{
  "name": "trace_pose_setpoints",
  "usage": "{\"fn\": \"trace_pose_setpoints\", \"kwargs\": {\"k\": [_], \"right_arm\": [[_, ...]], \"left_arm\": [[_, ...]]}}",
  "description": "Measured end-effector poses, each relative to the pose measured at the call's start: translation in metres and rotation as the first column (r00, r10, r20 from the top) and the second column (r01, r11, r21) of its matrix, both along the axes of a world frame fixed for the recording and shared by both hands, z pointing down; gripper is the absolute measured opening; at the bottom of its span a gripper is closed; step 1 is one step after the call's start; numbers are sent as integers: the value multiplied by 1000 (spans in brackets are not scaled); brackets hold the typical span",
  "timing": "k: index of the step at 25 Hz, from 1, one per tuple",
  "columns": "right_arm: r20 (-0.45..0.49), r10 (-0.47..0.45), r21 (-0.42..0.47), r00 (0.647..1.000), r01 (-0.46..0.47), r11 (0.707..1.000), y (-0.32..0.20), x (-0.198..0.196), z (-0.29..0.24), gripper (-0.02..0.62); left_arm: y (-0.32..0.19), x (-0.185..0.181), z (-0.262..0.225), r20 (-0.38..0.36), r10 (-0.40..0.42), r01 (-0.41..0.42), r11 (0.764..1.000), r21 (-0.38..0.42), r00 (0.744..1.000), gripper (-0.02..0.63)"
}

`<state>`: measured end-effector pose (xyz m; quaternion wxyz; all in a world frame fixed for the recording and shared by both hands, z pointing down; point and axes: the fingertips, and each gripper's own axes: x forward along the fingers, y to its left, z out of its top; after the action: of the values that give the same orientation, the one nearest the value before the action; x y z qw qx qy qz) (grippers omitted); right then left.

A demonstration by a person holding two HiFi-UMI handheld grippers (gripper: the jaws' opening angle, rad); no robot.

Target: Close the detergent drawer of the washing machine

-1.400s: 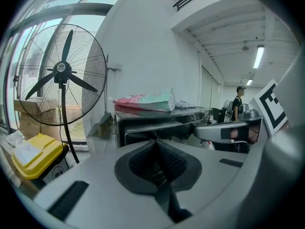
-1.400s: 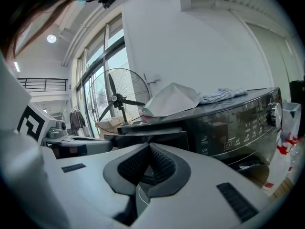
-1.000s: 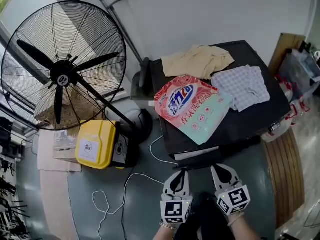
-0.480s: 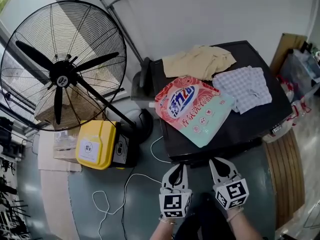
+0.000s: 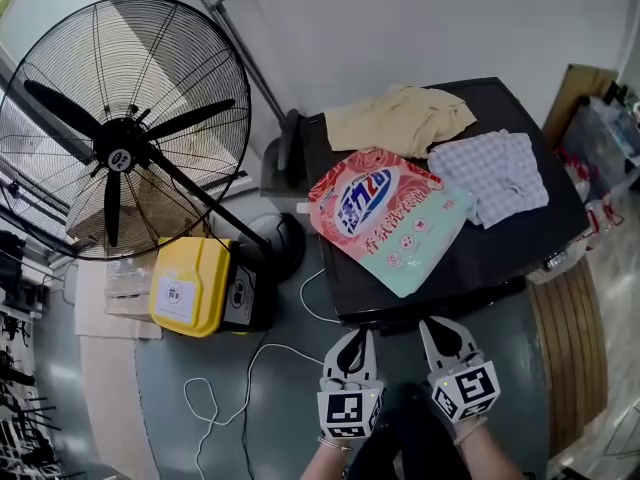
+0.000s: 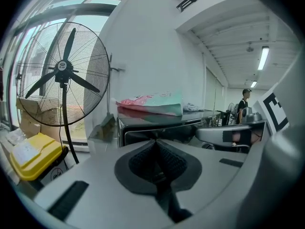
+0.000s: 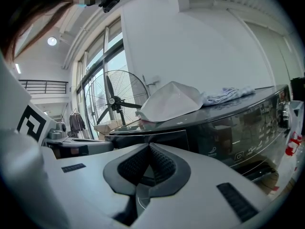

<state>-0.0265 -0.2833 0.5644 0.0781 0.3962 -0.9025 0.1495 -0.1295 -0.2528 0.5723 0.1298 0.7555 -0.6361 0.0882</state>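
- At the washing machine's (image 5: 505,236) front-left corner, the detergent drawer (image 7: 164,138) shows as a dark panel just under the top edge. It is directly ahead of both grippers.
- From these angles I can't tell whether the drawer is fully seated or sitting slightly proud of the fascia.
- Left gripper (image 5: 357,340): jaws fully together, nothing between the pads. It is aimed at the drawer front (image 6: 138,133), close to it but not touching.
- Right gripper (image 5: 433,328): jaws likewise pressed together and empty. It is just beside the left gripper, also pointing at the front edge.
- My read is that the jaws are closed on purpose. Closed tips make a blunt pusher, and nothing needs gripping to shove a drawer home.
- Both grippers are held low and level with the fascia, so a push would go straight along the drawer's travel rather than down on it.
- A detergent pouch (image 5: 385,216) lies on the lid near the front-left. It overhangs nothing and is clear of the drawer path.
- A beige cloth (image 5: 400,118) sits at the back edge and a checked cloth (image 5: 490,173) toward the right edge. Both are well away from the work.
- A fan (image 5: 120,143), a yellow box (image 5: 185,286) and a white cable (image 5: 262,363) sit on the floor off the machine's left side, not in the way.
- Risk: an off-centre push could cock the drawer in its slot, so the contact should go near the middle of the panel.
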Motion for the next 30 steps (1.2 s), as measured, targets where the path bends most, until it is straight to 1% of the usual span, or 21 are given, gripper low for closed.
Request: {"fn": "trace_pose_setpoints", "kwargs": {"k": [12,19,23,26,30], "right_arm": [[21,2,10,1000,-2,1000,-2,-1,-2,23],[33,12,0,999,-12,1000,-3,-1,-2,23],[19,8,13,1000,-8,1000,-4,-2,-2,23],[21,11,14,1000,-12,1000,-4,-2,-2,23],[26,14,14,1000,-15,1000,-5,-2,-2,23]], "left_arm": [[-1,-1,0,-23,-18,18,1000,-7,1000,17],[-2,-1,0,-13,-27,27,1000,-4,1000,17],[-3,-1,0,-12,-29,29,1000,-4,1000,17],[-3,-1,0,3,-27,27,1000,-4,1000,17],[-4,-1,0,4,-26,26,1000,-4,1000,17]]}}
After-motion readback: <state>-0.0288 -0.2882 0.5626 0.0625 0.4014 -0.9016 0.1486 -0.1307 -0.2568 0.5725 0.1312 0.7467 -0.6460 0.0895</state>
